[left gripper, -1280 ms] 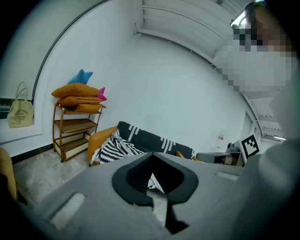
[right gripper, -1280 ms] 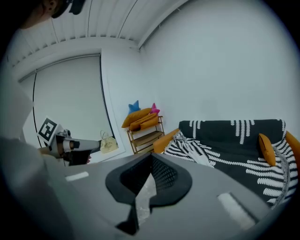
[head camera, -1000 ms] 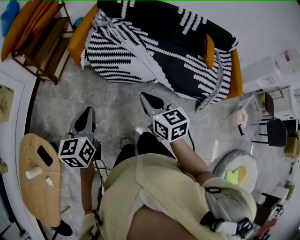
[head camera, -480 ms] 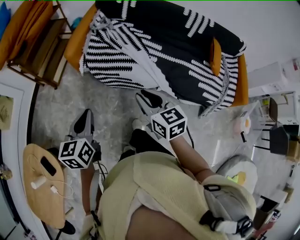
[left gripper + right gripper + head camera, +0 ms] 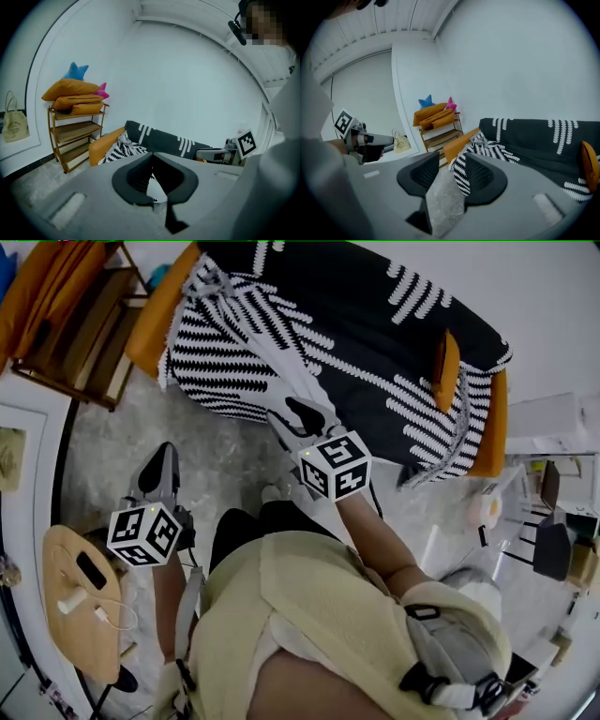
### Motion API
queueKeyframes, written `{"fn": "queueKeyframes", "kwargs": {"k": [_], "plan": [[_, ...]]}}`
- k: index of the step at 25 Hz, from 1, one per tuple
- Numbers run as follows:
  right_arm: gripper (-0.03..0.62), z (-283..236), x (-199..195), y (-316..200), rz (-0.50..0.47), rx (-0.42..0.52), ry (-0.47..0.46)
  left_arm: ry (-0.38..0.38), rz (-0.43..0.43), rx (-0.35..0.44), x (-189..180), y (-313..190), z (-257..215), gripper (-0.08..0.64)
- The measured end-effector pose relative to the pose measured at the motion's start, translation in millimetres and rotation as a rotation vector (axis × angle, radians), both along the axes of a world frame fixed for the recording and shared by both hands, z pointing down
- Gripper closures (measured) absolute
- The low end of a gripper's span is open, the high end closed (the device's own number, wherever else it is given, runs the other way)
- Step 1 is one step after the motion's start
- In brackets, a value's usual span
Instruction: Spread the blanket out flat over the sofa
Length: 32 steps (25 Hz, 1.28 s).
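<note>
Head view shows the black-and-white blanket [image 5: 375, 343] already lying over the orange sofa [image 5: 150, 329], but not flat. Its dark part covers the seat and back towards the right, where an orange cushion [image 5: 445, 369] pokes up. Its striped part is bunched in a rumpled heap at the left end, with a white-edged fold running down to the front edge. The right gripper [image 5: 298, 418] reaches towards that front edge, its tip close by the hanging cloth; whether it touches cannot be told. In the right gripper view its jaws stand apart, having just been opening, with nothing between them, only floor and the striped cloth beyond. The left gripper [image 5: 159, 472] hangs over the floor, well short of the sofa, and in the left gripper view its jaws meet at the tips and hold nothing. The step in hand looks like the approach for a fresh hold on the bunched part. Next, the right gripper likely needs to close on the fold's edge, while the left opens, goes to the heap by the sofa's left arm, and draws it out flat.
</note>
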State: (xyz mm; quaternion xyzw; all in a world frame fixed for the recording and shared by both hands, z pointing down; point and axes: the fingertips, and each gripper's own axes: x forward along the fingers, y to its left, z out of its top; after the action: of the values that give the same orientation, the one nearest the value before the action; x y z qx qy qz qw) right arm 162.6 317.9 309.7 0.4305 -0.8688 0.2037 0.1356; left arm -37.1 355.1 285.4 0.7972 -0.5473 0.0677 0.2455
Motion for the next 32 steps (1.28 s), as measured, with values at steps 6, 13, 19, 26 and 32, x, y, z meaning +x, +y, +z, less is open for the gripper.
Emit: {"fn": "queueKeyframes", "kwargs": {"k": [6,13,19,26,32], "plan": [[0.422,4.8,-2.0,-41.9,-0.012,0.009,0.009,0.004,-0.017,-0.010,-0.6,-33.8,3.6,0.558],[0.399,8.4,-7.4,-103.0,0.001,0.020,0.041,0.000,0.008,-0.015,-5.0,-99.5,15.7,0.558],[0.399,14.3,-21.0,-173.5,0.032,0.008,0.069,-0.013,0.042,-0.025,-19.1,-175.9,23.7,0.558],[0.400,30.5,-47.3,-247.8,0.079,-0.022,0.095,-0.015,0.088,-0.049,-49.9,-249.8,39.8,0.558],[0.400,42.2,-54.0,-292.6,0.096,-0.039,0.128,-0.013,0.123,-0.076,-54.6,-292.0,56.5,0.558]]}}
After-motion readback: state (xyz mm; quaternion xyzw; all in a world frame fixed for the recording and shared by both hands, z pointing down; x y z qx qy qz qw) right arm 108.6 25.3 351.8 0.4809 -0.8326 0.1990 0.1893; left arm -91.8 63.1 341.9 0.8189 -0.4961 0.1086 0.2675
